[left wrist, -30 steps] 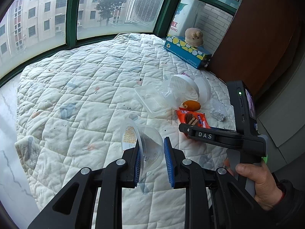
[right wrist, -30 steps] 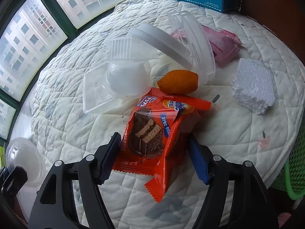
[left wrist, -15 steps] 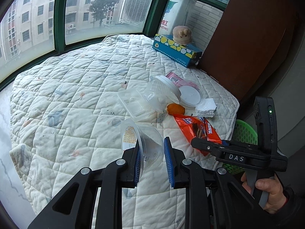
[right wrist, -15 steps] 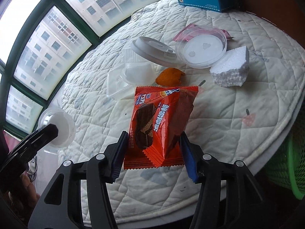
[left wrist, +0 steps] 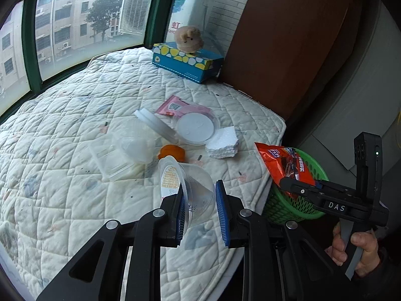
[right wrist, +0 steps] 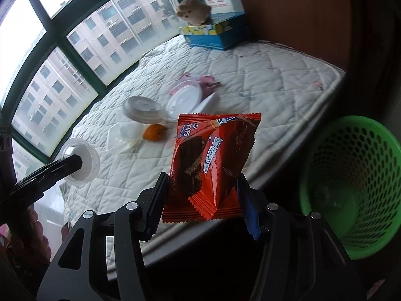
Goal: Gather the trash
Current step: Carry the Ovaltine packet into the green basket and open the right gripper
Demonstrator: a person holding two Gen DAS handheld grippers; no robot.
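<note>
Right now the right tool (right wrist: 200,200) is clamped on a red snack wrapper (right wrist: 213,160), which stands up between its fingers off the near right edge of the quilted mattress (left wrist: 75,115). In the left wrist view the wrapper (left wrist: 285,165) hangs in front of the green mesh basket (left wrist: 295,205), which stands on the floor just beside the mattress; in the right wrist view the basket (right wrist: 351,175) lies to the right of the wrapper.

The left tool (left wrist: 200,208) is closed on a clear plastic cup (left wrist: 185,183), gripping its wall, with the labelled lid end pointing away to the far left.

On the mattress lie more scraps: a clear clamshell container (left wrist: 117,155), a white lid (left wrist: 155,124), a round clear dish (left wrist: 198,128) resting partly on a pink packet (left wrist: 175,105), a white foam chunk (left wrist: 223,143) just to its right, and an orange piece (left wrist: 173,151) near the cup. At the far side a blue tissue box (left wrist: 188,62) carries a small plush toy (left wrist: 188,37).
</note>
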